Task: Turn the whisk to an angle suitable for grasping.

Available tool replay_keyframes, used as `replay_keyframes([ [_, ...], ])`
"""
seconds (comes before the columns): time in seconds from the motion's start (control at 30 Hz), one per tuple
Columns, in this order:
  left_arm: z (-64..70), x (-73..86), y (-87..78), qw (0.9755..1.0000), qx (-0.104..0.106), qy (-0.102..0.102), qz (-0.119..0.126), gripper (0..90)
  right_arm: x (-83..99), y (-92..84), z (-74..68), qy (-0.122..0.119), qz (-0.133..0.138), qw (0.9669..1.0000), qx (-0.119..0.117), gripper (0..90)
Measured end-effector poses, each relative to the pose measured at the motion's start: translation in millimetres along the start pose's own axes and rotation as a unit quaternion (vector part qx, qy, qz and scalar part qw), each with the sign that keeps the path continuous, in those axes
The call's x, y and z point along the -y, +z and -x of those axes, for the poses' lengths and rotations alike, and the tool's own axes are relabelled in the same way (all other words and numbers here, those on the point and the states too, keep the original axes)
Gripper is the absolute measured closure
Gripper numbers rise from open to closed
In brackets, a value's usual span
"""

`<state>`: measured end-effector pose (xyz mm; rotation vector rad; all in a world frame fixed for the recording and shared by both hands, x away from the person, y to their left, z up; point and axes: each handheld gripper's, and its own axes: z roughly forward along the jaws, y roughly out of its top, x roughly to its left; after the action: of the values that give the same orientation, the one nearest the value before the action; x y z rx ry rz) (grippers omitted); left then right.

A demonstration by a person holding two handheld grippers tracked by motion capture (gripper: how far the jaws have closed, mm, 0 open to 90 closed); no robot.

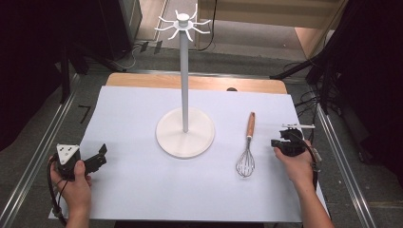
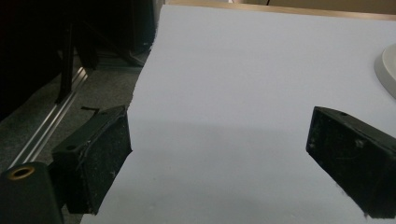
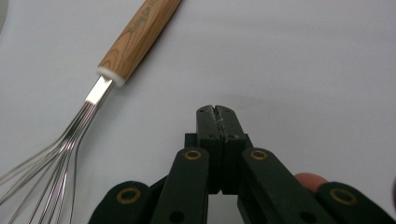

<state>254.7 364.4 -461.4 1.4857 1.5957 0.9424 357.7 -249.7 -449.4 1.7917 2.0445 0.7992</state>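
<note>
One whisk (image 1: 247, 151) (wooden handle) beside one right gripper (image 1: 281, 143), jaws together.

Even overhead light, soft shadows, dark surroundings, mild blur

Table (image 1: 199, 81): white sheet (image 1: 133, 180), stand (image 1: 185, 133), whisk (image 1: 246, 152) on top.

The whisk (image 1: 247, 148) lies flat on the white sheet, right of the stand's round base and well apart from it. Its wooden handle (image 3: 138, 35), light brown with a white collar at the neck, points away from the person, while the steel wire balloon (image 1: 245, 165) faces the near edge. Nothing touches or grips it.
</note>
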Motion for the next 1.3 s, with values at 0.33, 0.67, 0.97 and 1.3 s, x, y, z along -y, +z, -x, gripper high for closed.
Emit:
replay_keyframes([
  [0.33,1.3,-0.3,0.5,1.0,-0.003,0.007,-0.005,7.3,-31.9,29.0,-5.3,0.026,-0.051,0.9983,0.011,90.0],
  [0.67,1.9,-0.5,1.1,0.9999,-0.008,0.006,-0.007,7.3,-68.6,48.3,-7.7,0.053,-0.083,0.9951,0.01,90.0],
  [0.97,2.0,-0.7,1.7,0.9999,-0.008,0.006,-0.009,7.3,-83.1,68.2,-21.1,0.055,-0.117,0.9907,0.041,90.0],
  [1.3,2.0,-0.9,2.1,0.9999,-0.008,0.006,-0.012,7.3,-89.6,74.1,-33.6,0.049,-0.116,0.9918,0.026,90.0],
])
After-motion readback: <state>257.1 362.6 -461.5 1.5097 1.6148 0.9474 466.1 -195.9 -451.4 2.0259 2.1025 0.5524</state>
